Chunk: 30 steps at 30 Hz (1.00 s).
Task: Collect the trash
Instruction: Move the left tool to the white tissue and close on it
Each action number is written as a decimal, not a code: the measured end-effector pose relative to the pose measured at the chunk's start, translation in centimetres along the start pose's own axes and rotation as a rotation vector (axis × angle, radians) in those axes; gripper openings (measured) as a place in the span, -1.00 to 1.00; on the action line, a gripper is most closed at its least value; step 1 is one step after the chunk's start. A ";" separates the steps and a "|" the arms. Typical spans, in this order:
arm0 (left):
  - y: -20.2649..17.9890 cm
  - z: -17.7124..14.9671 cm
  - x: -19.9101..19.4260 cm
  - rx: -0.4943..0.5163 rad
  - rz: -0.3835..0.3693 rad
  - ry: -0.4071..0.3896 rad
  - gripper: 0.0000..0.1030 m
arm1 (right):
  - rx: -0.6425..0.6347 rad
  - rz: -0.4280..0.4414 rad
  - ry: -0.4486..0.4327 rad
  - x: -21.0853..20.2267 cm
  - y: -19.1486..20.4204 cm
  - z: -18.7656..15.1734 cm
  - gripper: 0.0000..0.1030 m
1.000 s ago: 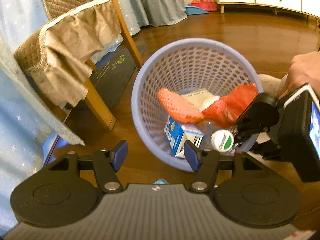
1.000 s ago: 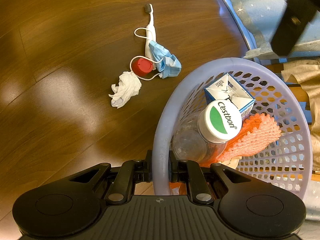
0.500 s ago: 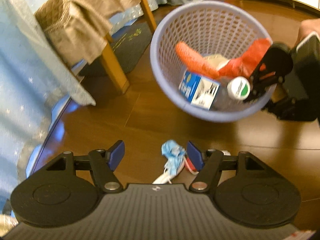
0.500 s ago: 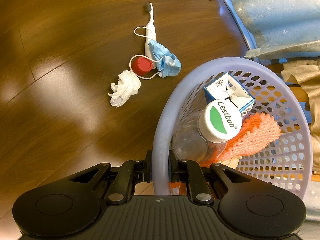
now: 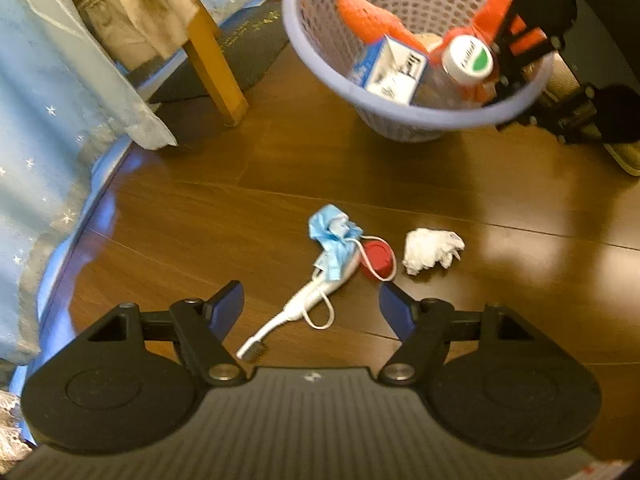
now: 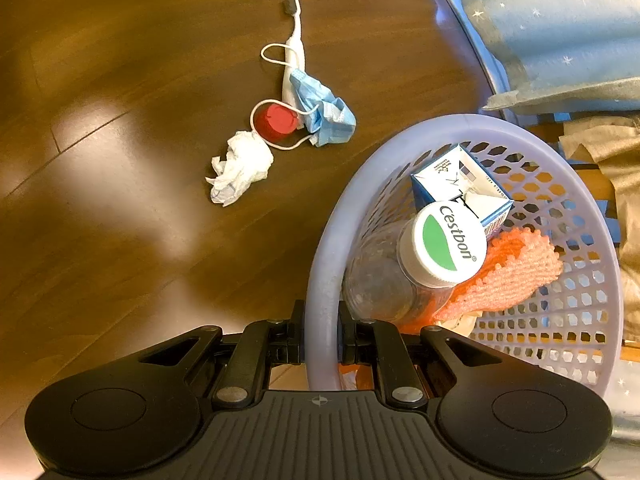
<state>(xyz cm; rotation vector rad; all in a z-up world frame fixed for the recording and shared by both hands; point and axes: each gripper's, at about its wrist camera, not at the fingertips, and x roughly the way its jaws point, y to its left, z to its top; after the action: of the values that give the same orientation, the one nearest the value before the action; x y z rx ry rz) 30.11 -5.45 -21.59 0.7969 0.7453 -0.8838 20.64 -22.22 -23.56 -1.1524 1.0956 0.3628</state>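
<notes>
The left gripper is shown with jaws opening, nothing pressed between them, above a toothbrush. Just beyond lie a mask, red cap and tissue on the floor. The basket rim is clamped by the right gripper

The left wrist view looks steeply down at the floor from just above the toothbrush, the basket farther off. The right wrist view sits close against the basket rim, facing the same litter from the opposite side.
</notes>
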 end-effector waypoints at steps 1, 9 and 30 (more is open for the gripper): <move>-0.4 -0.2 0.2 0.001 -0.006 -0.001 0.38 | -0.001 -0.002 0.003 0.1 0.0 -0.1 -0.81; -4.9 0.2 3.6 0.053 -0.070 -0.020 0.38 | -0.008 -0.014 0.007 0.6 -0.2 -0.7 -0.81; -9.8 1.9 12.7 0.255 -0.151 0.045 -0.25 | 0.011 -0.006 -0.013 0.8 -0.7 -2.3 -0.81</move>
<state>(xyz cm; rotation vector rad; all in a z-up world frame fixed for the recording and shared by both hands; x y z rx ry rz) 27.55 -15.69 -33.84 0.9977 0.7481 -1.1152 20.38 -24.75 -23.83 -1.1422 1.0809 0.3588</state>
